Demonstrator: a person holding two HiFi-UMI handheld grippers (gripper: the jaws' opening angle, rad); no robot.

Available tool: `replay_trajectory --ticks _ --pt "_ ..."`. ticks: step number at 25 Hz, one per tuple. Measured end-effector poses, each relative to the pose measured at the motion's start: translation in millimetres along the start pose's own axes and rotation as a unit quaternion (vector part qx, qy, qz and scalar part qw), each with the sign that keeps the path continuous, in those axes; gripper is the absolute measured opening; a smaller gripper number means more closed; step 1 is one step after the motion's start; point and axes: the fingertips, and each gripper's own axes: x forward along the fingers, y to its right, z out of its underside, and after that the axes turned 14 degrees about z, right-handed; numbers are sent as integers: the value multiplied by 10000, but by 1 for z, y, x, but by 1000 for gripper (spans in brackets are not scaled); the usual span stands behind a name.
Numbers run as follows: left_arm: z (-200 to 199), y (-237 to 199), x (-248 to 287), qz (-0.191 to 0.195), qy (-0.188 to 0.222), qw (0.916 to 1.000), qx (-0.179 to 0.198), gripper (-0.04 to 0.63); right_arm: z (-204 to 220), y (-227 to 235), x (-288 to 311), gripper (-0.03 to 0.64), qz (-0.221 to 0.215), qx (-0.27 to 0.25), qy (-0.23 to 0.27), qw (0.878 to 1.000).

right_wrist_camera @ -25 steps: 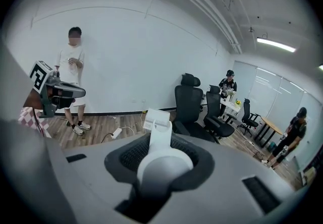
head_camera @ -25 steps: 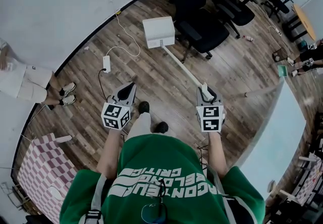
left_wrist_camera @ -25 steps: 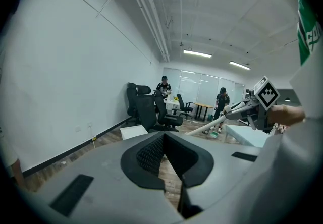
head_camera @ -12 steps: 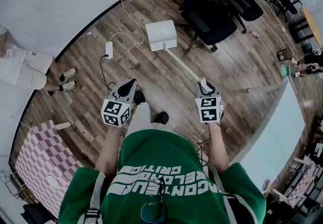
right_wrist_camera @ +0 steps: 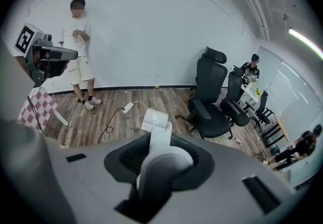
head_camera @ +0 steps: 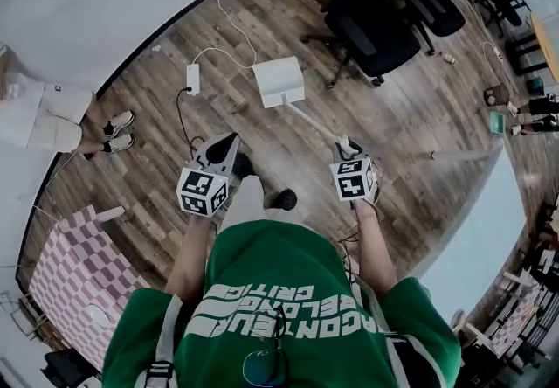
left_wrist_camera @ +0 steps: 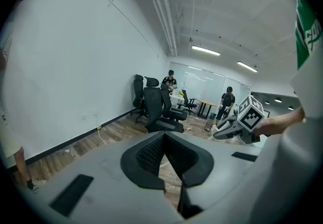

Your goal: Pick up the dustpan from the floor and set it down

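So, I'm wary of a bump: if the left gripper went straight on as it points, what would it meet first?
Likely the white dustpan: in the head view the left gripper aims at its pan. Depth is unclear; if it passes above, the black office chairs come next.

Our left gripper points toward 1 o'clock, jaws together and empty. Our right gripper, angled down toward 11 o'clock, clamps the dustpan handle.
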Motion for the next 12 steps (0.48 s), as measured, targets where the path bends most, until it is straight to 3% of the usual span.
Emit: replay_trajectory --ticks 12 --pt "-8 -87 4 36 -172 9996 -223 -6 -24 -53 80 121 -238 -246 -707 9969"
